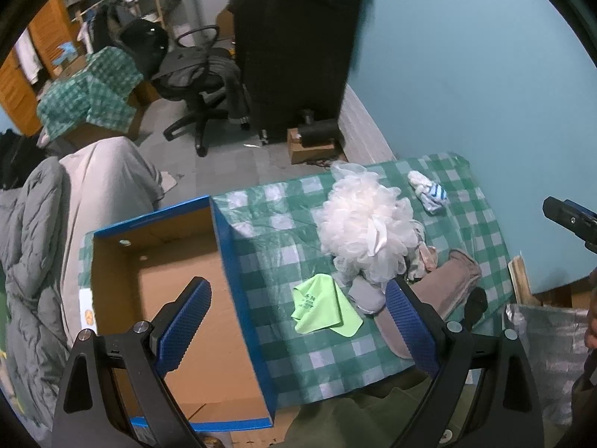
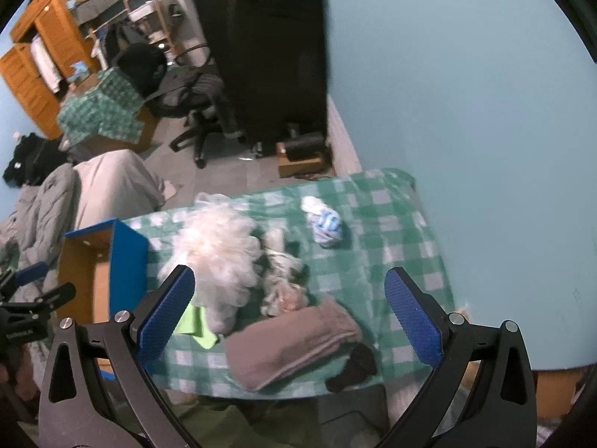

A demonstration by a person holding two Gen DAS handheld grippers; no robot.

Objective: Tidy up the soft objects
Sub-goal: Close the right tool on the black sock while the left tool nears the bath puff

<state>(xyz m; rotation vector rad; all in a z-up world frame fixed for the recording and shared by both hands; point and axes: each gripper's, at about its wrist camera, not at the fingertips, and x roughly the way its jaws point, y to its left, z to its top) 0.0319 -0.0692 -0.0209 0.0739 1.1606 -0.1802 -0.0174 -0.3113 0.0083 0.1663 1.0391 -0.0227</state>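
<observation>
My left jaws [image 1: 298, 317] stand wide open with nothing between them, hanging above the bench [image 1: 328, 358] where the blue cardboard box [image 1: 238, 287] meets the green-checked cloth. The box sits at the bench's left end, open at the top, its brown floor bare as far as I can see. My right jaws [image 2: 289, 298] are spread just as wide and hold nothing, hovering over the near edge of the bench.

The soft things lie in a loose heap along the middle of the bench. A white mesh bath pouf [image 1: 367, 224] is the tallest, just right of the box. A lime-green cloth [image 1: 322, 308] with dark print lies flat at its near side, close to the box wall. A pale grey piece [image 1: 367, 295] lies between the cloth and the pouf, touching both. A folded brownish-pink garment [image 2: 291, 343] lies toward the near edge, and a small black item [image 2: 354, 367] lies beside its right end at the bench's near edge. A rolled white piece with blue stripes [image 2: 324, 224] sits apart from the heap, toward the far edge. Some crumpled light fabric [image 2: 281, 268] lies between the pouf and the garment; the right wrist view is too blurred to tell what it is.
</observation>
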